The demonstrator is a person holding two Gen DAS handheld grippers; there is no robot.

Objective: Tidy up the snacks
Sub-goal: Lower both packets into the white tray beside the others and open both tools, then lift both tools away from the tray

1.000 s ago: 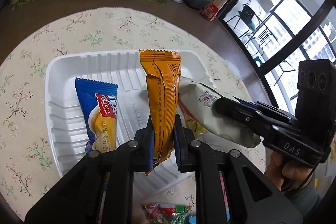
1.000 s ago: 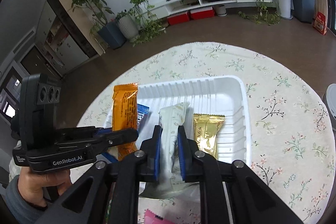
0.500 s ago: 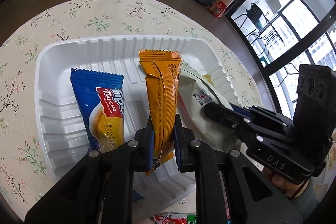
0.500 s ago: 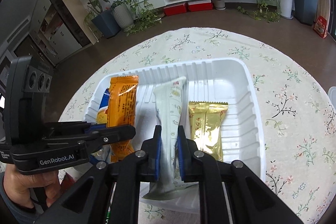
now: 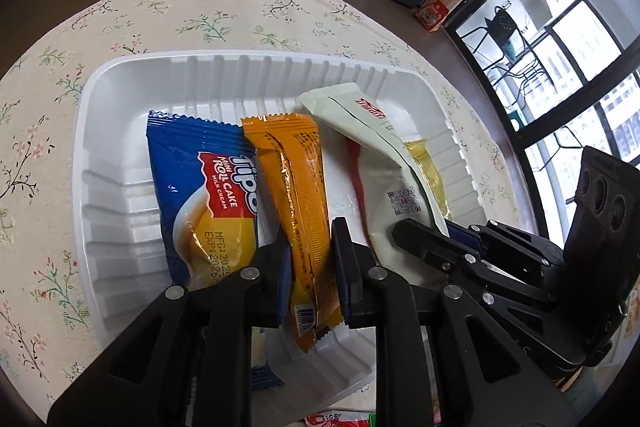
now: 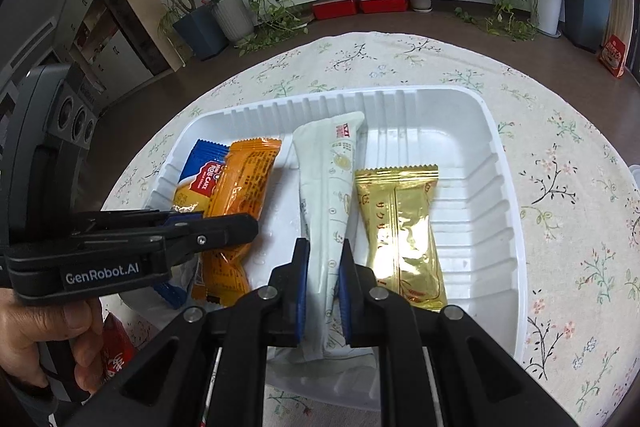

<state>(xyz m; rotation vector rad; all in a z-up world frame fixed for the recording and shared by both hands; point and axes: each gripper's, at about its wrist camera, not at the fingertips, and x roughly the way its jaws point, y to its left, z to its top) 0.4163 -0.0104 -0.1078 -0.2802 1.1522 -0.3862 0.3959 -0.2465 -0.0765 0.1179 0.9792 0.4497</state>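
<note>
L gripper (image 5: 311,251) clamped on orange snack pkt (image 5: 298,187), pkt lying in white plastic tray (image 5: 120,187), btwn blue Tipo roll cake pkt (image 5: 204,195) and white snack pkt (image 6: 330,195). R gripper (image 6: 323,259) pinched on white pkt, also in tray, just beside gold pkt (image 6: 400,227). Tray on floral tablecloth (image 6: 560,187). Person's hand (image 6: 36,339) on L gripper grip.

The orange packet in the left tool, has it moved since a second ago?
Yes. The orange packet has come down into the white tray, beside the blue packet; earlier it hung above the tray.
</note>
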